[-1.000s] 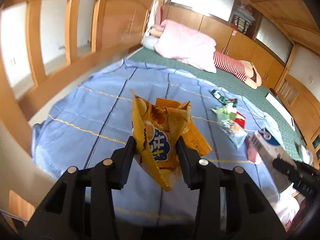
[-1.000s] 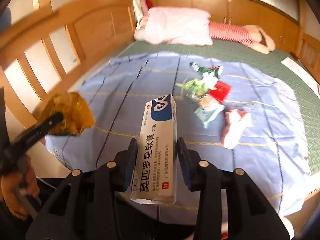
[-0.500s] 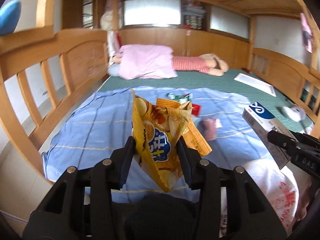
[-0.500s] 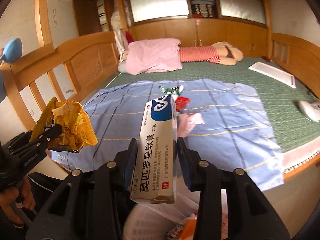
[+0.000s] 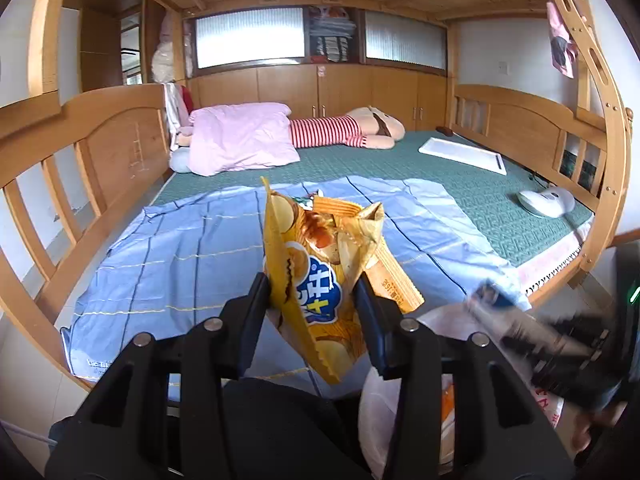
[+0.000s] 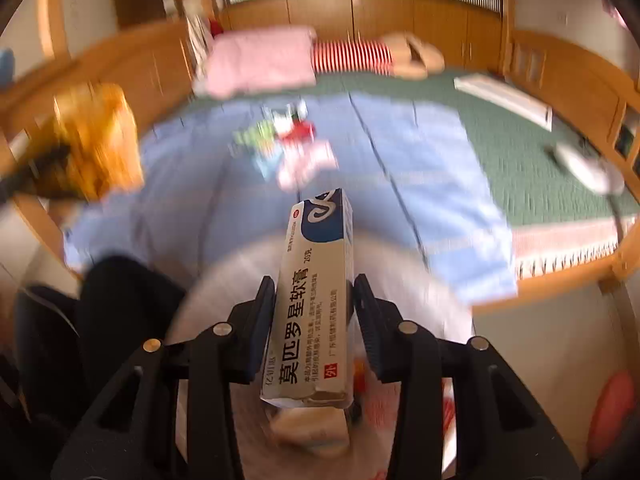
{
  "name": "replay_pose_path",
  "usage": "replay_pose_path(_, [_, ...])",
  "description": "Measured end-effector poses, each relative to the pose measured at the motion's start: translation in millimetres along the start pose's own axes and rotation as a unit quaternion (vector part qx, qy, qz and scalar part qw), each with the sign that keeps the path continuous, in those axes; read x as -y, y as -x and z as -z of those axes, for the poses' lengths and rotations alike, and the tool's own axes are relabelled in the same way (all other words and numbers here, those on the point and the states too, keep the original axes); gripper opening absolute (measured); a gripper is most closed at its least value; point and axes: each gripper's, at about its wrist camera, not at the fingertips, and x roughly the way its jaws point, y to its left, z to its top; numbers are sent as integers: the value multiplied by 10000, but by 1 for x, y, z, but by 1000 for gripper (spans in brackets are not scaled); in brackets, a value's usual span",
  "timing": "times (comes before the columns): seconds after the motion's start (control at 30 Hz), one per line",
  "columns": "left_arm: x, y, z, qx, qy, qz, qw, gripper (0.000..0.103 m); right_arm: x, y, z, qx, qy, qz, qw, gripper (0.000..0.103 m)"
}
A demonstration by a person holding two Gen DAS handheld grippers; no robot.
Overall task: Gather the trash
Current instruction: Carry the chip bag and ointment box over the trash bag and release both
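Observation:
My left gripper (image 5: 314,300) is shut on a crumpled yellow chip bag (image 5: 320,276), held up in front of the blue sheet (image 5: 180,264). My right gripper (image 6: 314,300) is shut on a long white and blue ointment box (image 6: 316,296), which stands upright between the pads. Below that box gapes a white plastic bag (image 6: 224,292), blurred, also seen as the white plastic bag (image 5: 380,408) at the lower right of the left wrist view. The right gripper with its box (image 5: 516,324) shows blurred there. Several small wrappers (image 6: 292,140) still lie on the sheet.
The bed has a green mat (image 5: 460,184), wooden rails (image 5: 100,152) on both sides, a pink pillow (image 5: 240,136) and a striped plush toy (image 5: 344,132) at the far end. A white flat panel (image 5: 460,152) and a white device (image 5: 544,202) lie at the right. Dark clothing (image 6: 120,300) sits lower left.
Both grippers have pulled back from the bed with their loads. The right gripper now tips down over the white plastic bag, and the left one has rolled level.

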Motion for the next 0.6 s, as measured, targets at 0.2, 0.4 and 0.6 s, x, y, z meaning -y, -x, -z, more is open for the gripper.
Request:
replay_pose_path(0.2, [17,-7,4,-118,-158,194,9996,45,15,-23,23,-562,-436,-181,9973,60])
replay_pose_path(0.4, [32,-23,16,-504,-239,766,9955,45,53,15,9,381,-1440,7,9888,69])
replay_pose_path(0.6, [62,-66,47,-1758,-370,2547,9502,70,83,33,0,815,-2002,163,9762,72])
